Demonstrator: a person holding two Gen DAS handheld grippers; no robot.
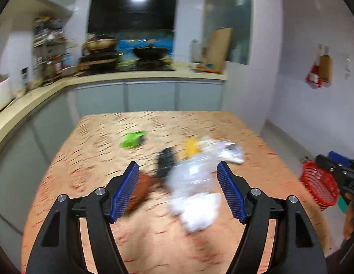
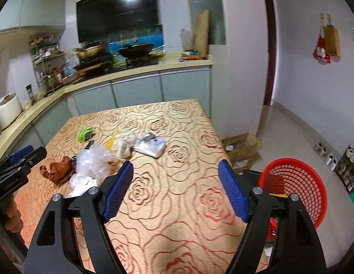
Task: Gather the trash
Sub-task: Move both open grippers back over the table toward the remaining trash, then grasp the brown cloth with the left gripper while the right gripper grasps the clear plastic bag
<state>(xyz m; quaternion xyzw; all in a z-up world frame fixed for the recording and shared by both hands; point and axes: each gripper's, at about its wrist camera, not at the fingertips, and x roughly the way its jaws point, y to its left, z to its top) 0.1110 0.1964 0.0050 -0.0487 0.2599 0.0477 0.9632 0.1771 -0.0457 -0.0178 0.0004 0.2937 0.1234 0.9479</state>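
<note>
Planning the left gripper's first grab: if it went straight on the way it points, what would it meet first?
Probably the clear crumpled plastic, lying between the open left gripper fingers in its view; the blur leaves depth uncertain.

Trash pile [image 2: 101, 157] lies on the table's [image 2: 177, 205] left; basket [image 2: 298, 182] stands right of it.

The tabletop [image 2: 177, 201] wears a rose-patterned cloth. At its left lie a brown wrapper [image 2: 59, 169], clear plastic [image 2: 92, 162] and white tissue [image 2: 82, 183]; farther off, a green scrap [image 2: 85, 133] and a white packet [image 2: 151, 147].
</note>
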